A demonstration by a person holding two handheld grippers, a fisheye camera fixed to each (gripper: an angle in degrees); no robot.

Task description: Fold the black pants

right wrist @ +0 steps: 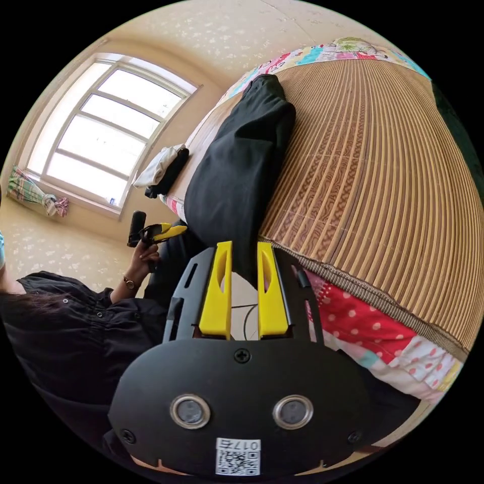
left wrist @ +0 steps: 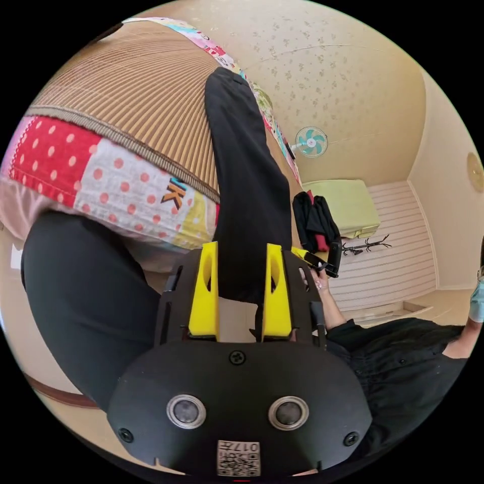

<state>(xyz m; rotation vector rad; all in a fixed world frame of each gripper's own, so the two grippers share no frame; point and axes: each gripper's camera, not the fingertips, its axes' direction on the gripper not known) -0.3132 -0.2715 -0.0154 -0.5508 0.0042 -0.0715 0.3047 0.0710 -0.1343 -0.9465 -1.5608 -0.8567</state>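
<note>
Home bedroom: bed with bamboo mat [right wrist: 383, 166], patchwork quilt [left wrist: 116, 181], papered walls, window [right wrist: 106, 136], wall fan [left wrist: 311, 141].

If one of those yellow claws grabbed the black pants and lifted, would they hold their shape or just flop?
Probably flop: the black pants drape limply over the edge of the bamboo mat, hanging past the patchwork quilt. They look thin and light, so a pinch should lift them. The ribbed mat might let them slide when pulled.

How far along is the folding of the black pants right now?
Early. Done: the black pants lie lengthwise on the bamboo mat, one end hanging over the bed edge. In hand: nothing; the left gripper and right gripper stand open by that end. Left: gripping and every fold.
</note>
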